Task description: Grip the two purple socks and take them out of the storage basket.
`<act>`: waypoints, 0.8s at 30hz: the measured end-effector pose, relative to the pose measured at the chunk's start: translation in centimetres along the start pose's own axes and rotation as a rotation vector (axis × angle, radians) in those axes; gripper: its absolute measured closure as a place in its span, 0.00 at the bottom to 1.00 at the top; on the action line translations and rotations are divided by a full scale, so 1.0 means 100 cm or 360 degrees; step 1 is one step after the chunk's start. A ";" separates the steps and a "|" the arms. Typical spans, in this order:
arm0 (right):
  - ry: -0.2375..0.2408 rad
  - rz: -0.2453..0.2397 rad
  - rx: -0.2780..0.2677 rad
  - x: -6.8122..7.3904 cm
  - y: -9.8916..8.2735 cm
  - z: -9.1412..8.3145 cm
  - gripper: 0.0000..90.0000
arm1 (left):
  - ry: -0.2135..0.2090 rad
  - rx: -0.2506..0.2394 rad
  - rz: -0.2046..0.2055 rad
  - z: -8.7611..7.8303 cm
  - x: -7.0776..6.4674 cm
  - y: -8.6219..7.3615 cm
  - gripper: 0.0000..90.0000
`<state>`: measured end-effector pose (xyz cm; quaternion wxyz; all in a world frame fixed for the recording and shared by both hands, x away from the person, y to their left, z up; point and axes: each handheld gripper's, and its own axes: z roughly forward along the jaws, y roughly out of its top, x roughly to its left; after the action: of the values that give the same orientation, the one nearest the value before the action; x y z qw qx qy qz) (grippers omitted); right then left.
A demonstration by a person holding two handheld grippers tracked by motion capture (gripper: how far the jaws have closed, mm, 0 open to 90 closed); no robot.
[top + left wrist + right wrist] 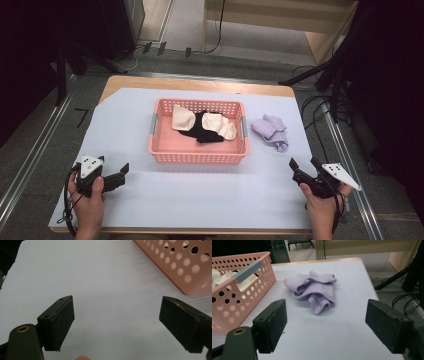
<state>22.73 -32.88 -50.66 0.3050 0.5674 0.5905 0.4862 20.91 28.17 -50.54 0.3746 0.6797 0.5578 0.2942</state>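
Both tools, left [116, 172] and right [303, 166], spread above the white-covered table [200, 192] on grey floor [30, 145].

My left gripper [116, 176] and right gripper [302, 168] are black two-jaw tongs, each topped by a grey three-cornered plate dotted with dark holes. Flat dark pads face the jaws' insides, with small screws along their backs and a brass-ringed hole at the base; a black cable loops behind the left one
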 end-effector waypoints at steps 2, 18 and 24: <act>-0.0016 0.0009 0.0005 -0.004 -0.004 -0.005 0.20 | -0.0003 -0.0003 0.0001 0.000 0.000 0.000 0.15; -0.0081 -0.0033 0.0023 -0.028 -0.025 -0.042 0.20 | 0.0008 -0.0021 0.0014 0.000 -0.002 -0.001 0.15; -0.0094 0.0004 0.0001 -0.029 -0.033 -0.047 0.20 | 0.0011 -0.0021 0.0024 -0.001 -0.001 -0.001 0.15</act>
<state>17.68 -36.40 -52.69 0.3215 0.5824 0.5807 0.4694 20.79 28.04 -50.54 0.3748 0.6804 0.5521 0.3029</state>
